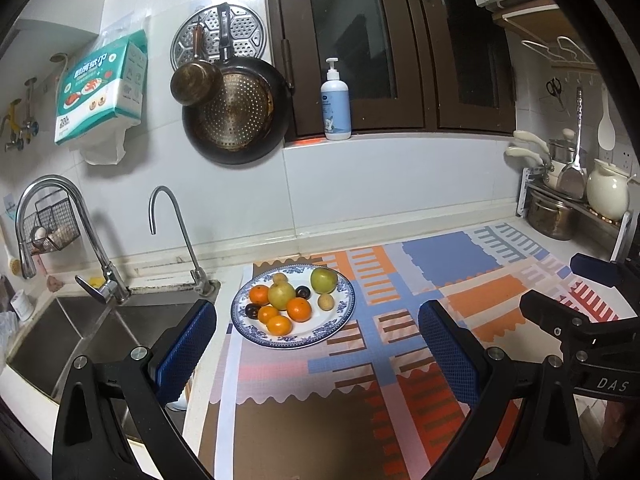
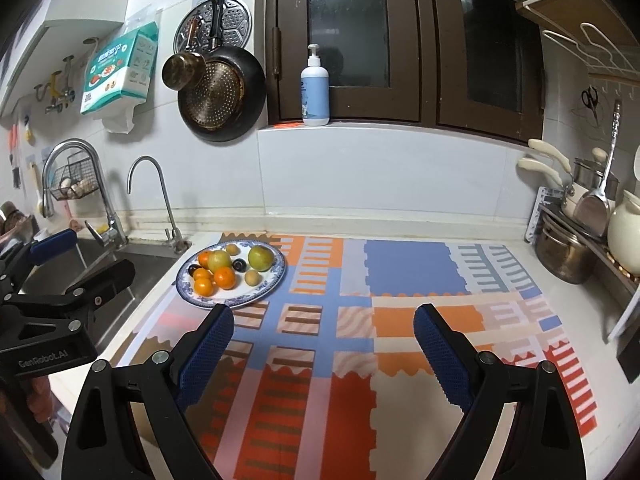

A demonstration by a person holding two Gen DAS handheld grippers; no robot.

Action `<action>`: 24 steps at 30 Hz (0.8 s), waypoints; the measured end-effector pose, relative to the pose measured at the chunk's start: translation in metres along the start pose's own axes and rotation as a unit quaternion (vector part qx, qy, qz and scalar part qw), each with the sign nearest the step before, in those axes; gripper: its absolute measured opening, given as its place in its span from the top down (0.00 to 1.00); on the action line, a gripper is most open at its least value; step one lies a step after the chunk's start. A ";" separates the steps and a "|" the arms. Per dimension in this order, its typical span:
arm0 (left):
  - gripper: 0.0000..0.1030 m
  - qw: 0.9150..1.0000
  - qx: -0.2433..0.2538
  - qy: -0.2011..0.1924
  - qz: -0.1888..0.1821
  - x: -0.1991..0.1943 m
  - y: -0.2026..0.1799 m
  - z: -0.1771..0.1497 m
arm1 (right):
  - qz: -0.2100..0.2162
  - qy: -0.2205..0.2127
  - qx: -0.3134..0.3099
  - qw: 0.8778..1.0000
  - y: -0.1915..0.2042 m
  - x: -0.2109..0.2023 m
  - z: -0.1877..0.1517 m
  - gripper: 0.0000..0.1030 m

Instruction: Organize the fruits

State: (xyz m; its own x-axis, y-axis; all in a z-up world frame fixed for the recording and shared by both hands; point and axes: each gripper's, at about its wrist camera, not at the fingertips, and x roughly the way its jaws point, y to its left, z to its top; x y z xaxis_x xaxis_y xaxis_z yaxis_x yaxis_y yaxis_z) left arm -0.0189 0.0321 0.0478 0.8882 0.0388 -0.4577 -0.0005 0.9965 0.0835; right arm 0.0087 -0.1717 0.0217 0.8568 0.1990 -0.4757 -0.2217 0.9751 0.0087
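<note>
Kitchen counter, a patterned mat (image 2: 360,312) in orange, blue and red spread over most of it, likely to guard the worktop and give a flat working ground. Sink (image 1: 92,332) at its left end with two taps behind; pot rack against the right wall. On the mat's far left corner, just beside the sink, sits a blue-rimmed plate (image 1: 344,312), and all the fruit in view lies on it: a green apple (image 1: 324,280) toward the back right, a yellow-green pear-like fruit (image 1: 281,296) mid-plate, four oranges (image 1: 299,309) grouped at the front left, two dark plums (image 1: 303,292) and two small tan fruits (image 1: 325,301) tucked between. Gathered on one dish, so this may be the fruit already collected, or a mixed heap waiting to be sorted out; the scene fits either. Left gripper (image 1: 320,344) hangs above the mat just short of the plate, fingers spread wide, nothing between them. Right gripper (image 2: 324,344) is beside it over bare mat, equally wide and empty, well apart from the plate.
</note>
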 end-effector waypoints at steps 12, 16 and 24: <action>0.00 1.000 -0.001 0.000 -0.005 -0.007 -0.001 -0.002 | -0.007 -0.009 -0.005 1.000 0.003 -0.012 0.000 0.11; 0.00 1.000 -0.001 -0.001 -0.004 -0.009 0.000 -0.001 | -0.008 -0.010 -0.006 1.000 0.002 -0.014 0.000 0.11; 0.00 1.000 0.001 -0.002 -0.003 -0.012 -0.001 -0.002 | -0.007 -0.011 -0.005 1.000 0.002 -0.014 -0.001 0.11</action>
State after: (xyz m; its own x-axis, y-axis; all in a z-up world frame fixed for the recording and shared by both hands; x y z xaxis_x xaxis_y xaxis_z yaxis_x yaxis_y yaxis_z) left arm -0.0300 0.0310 0.0515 0.8901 0.0332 -0.4546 0.0051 0.9966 0.0827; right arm -0.0038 -0.1724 0.0277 0.8697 0.1881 -0.4564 -0.2150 0.9766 -0.0072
